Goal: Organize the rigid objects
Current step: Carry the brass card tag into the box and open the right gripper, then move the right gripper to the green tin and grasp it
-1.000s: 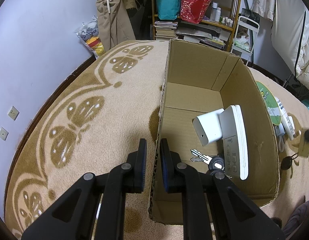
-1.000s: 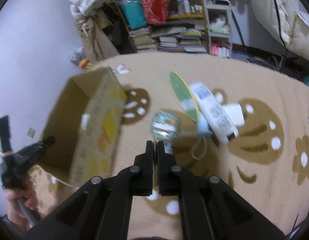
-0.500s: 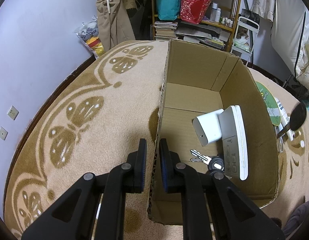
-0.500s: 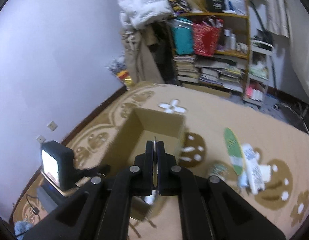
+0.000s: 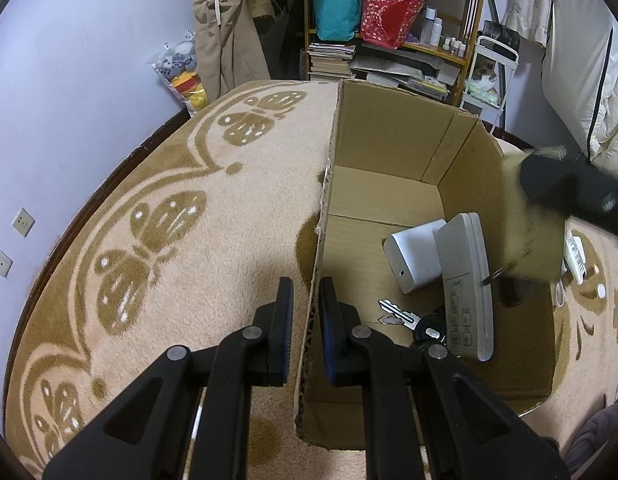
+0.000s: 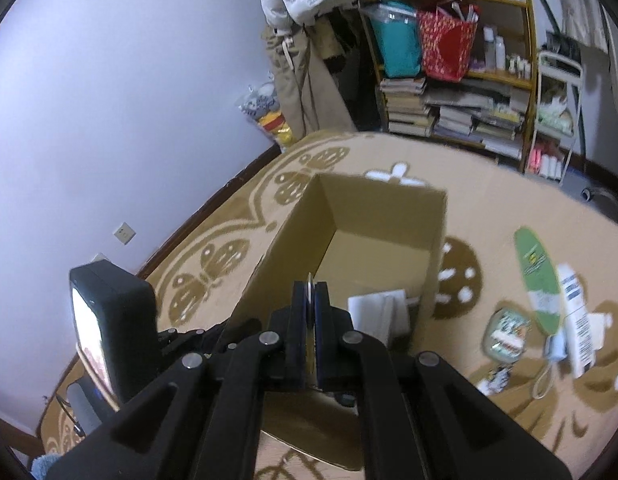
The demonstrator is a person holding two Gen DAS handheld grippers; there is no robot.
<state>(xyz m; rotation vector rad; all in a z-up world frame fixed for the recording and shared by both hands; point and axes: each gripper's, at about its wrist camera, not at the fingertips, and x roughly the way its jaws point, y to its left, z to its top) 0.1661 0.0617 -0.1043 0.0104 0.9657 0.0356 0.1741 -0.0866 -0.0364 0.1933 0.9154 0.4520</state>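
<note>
A thin flat disc (image 6: 309, 300), seen edge-on with its flat faces vertical, is clamped between the jaws of the right gripper (image 6: 310, 312) above the open corrugated cardboard box (image 6: 389, 216). The box's left wall is straddled by the left gripper (image 5: 307, 312), jaws narrowly apart, no contact discernible. A long white remote (image 5: 467, 284), a white boxy block (image 5: 413, 256) and a metal key (image 5: 397, 314) are lain on the box floor; the box is set on fluffy beige patterned carpet (image 5: 189, 184)

The box (image 5: 389, 160) is matt brown corrugated cardboard, its cut rim rough. The rug (image 5: 149, 220) beneath looks a fleecy, woolly cloth. Inside, the remote (image 5: 467, 280) and the white block (image 5: 413, 256) are smooth plastic; the key (image 5: 395, 312) is shiny metal. Both tongs are matt black plastic.
</note>
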